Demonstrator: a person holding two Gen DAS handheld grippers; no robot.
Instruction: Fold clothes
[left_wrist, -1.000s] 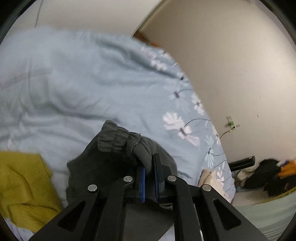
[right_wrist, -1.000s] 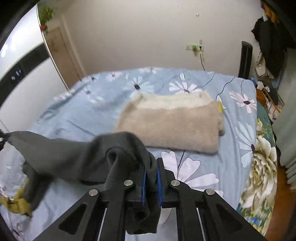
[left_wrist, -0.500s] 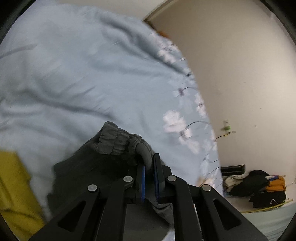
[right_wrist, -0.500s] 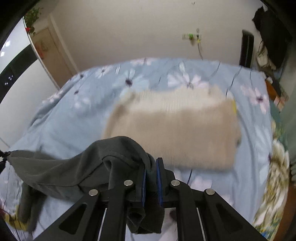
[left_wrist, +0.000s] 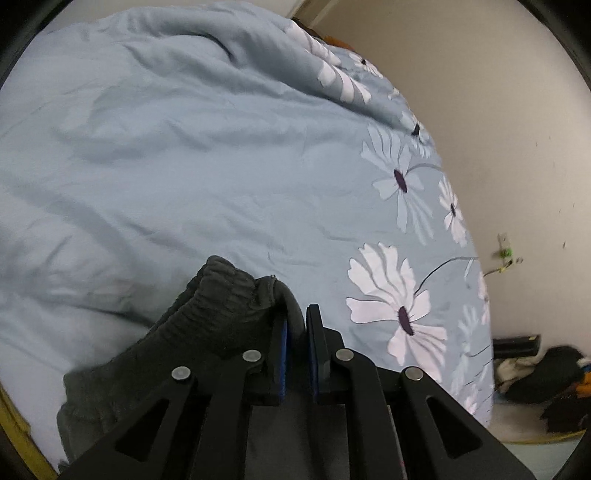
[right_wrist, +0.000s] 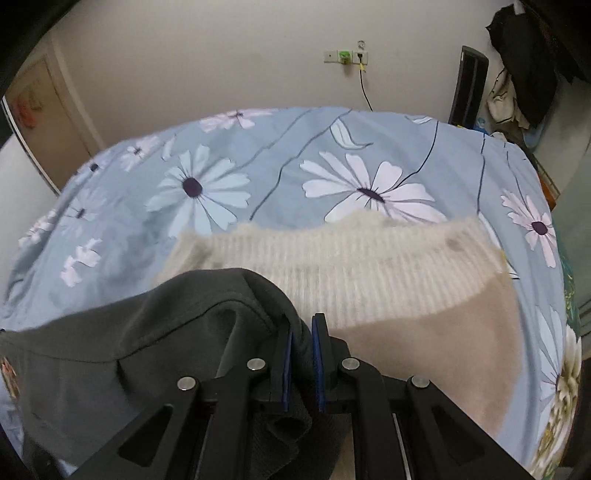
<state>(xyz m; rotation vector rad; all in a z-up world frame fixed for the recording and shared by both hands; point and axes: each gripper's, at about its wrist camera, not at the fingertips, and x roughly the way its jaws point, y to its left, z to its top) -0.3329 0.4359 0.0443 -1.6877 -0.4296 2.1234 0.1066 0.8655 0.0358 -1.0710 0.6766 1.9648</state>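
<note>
Left gripper (left_wrist: 295, 325) clamps the ribbed, gathered cuff of the dark grey garment (left_wrist: 207, 317), jaws nearly closed. Right gripper (right_wrist: 301, 332) pinches its smooth seamed edge likewise. Garment hangs over the floral blue duvet (right_wrist: 280, 162); fuzzy cream knit sweater (right_wrist: 369, 266), folded flat, lies beneath the right gripper.

A bed (right_wrist: 288, 155) with a blue flowered cover stands against a plain wall (right_wrist: 221, 55) bearing a socket (right_wrist: 345, 56).
</note>
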